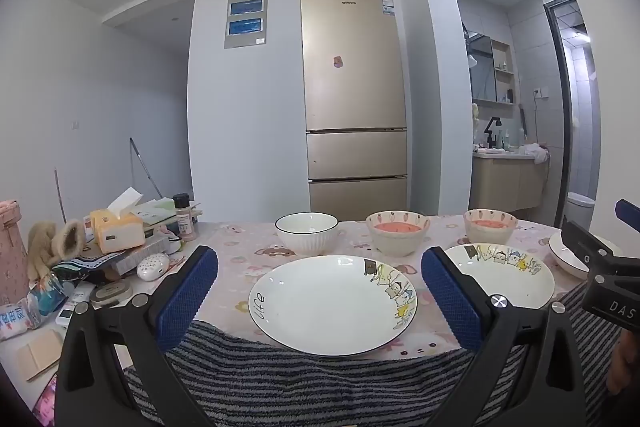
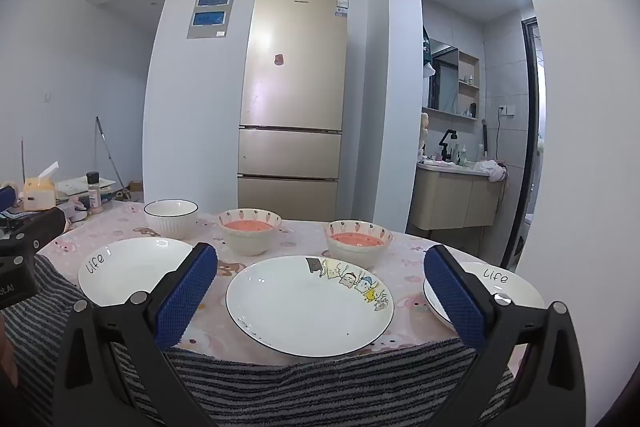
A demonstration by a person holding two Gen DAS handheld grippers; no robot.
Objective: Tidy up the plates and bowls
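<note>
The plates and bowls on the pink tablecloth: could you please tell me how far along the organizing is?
Nothing looks done yet. The three white cartoon-printed plates lie apart, unstacked. The white ribbed bowl and two carrot-patterned bowls stand separately behind them. Nothing is in hand: the left gripper and right gripper are open and empty. All stacking remains.

Pale walls, gold fridge (image 2: pixel 294 99) behind, arched doorway (image 2: pixel 472 27) to a lit bathroom with vanity (image 2: pixel 452 203).
</note>
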